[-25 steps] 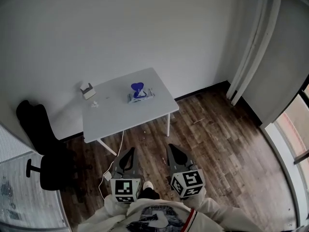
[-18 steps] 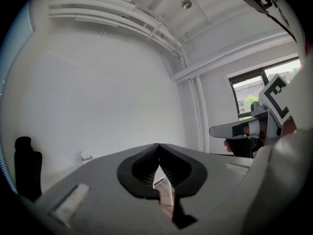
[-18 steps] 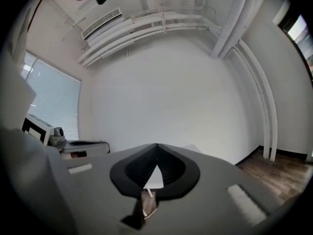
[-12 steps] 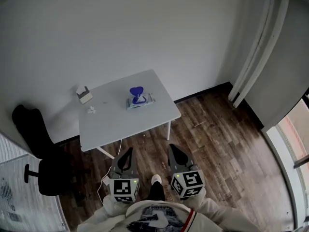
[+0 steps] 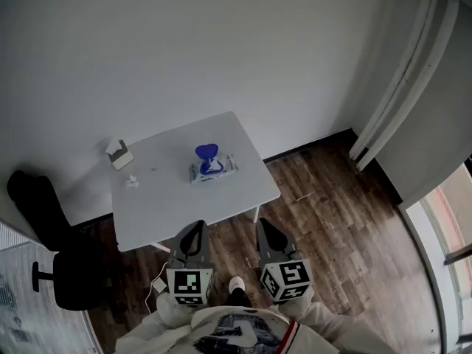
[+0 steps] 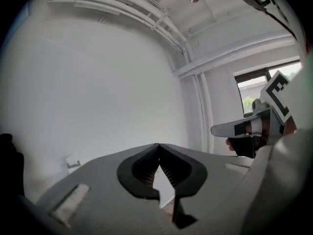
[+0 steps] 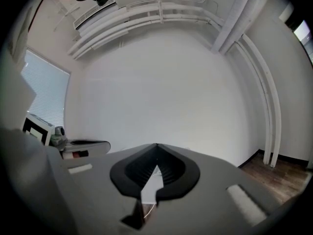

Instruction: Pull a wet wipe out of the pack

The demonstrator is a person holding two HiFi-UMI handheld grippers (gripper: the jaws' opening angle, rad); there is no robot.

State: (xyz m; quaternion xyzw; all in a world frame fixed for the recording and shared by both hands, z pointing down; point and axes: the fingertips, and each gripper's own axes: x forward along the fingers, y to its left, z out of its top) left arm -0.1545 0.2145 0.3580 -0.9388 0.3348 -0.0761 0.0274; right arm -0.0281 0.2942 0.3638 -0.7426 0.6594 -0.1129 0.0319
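White walls and a wood floor (image 5: 332,220) surround a white table (image 5: 243,190) set against the wall. I hold my left gripper (image 5: 196,231) and right gripper (image 5: 262,227) side by side near the table's front edge, each with its jaws pressed together on nothing. Only the head view shows the pack of wipes (image 5: 214,168), which lies mid-table with its blue lid (image 5: 209,152) raised. The gripper views show mostly bare wall beyond the jaw tips. The left one also catches a window (image 6: 254,89), the right one blinds (image 7: 46,97).
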